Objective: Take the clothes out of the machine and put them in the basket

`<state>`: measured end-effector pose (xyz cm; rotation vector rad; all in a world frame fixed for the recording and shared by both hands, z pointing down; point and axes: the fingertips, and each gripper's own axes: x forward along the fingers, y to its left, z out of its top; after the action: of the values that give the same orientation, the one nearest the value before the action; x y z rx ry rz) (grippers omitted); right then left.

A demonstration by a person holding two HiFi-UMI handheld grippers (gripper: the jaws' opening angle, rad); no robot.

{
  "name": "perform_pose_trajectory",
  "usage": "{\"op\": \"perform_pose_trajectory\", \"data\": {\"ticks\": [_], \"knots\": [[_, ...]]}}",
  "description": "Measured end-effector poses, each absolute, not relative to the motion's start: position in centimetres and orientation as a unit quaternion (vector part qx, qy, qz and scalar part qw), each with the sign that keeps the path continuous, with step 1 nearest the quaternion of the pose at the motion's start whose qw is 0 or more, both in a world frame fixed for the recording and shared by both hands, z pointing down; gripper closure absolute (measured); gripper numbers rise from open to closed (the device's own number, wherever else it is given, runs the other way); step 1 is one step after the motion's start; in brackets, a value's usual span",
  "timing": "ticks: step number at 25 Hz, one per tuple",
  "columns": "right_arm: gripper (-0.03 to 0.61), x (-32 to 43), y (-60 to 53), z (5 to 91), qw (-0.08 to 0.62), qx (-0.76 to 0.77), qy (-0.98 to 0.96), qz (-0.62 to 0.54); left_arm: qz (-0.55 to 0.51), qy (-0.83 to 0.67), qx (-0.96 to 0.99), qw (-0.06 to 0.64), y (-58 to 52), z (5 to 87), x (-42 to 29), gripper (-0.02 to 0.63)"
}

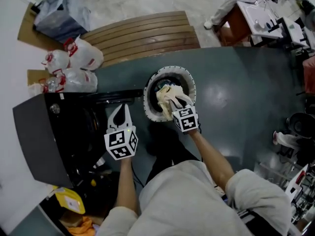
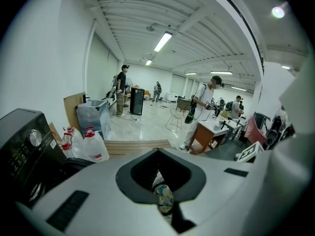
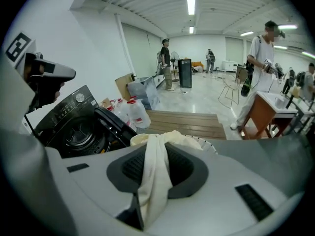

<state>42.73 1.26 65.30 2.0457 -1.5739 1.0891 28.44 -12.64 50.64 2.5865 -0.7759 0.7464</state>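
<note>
Right tongs (image 3: pixel 140 208) pinch cream cloth (image 3: pixel 155 166) above basket (image 1: pixel 170 71); left tongs (image 2: pixel 167 210) nip patterned cloth (image 2: pixel 164 197). Limp, light: grab bunched folds.

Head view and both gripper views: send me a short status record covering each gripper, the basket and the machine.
left gripper: jaws closed on a small patterned scrap of cloth, by the machine's open door
right gripper: jaws closed on a long cream cloth, above the basket
basket: round white basket with dotted rim, on the dark green floor, with clothes inside
machine: black front-loading washing machine, door open
stage: cream cloth not yet released
</note>
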Motion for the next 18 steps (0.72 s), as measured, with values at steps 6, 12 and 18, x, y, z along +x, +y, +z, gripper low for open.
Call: {"op": "perform_pose_trajectory", "data": {"ticks": [6,12,18], "knots": [[0.231,42.9,1.0,69.3,0.162,0.701,-0.553,0.421,0.263,-0.272,0.91,0.169,-12.3,50.8,28.8,0.595],[0.349,43.0,2.2,68.5,0.188,0.706,-0.556,0.397,0.262,-0.272,0.91,0.169,-11.8,50.8,28.9,0.595],[0.471,43.2,2.6,66.7,0.181,0.715,-0.56,0.377,0.258,-0.273,0.912,0.166,-11.4,50.5,28.8,0.595]]}}
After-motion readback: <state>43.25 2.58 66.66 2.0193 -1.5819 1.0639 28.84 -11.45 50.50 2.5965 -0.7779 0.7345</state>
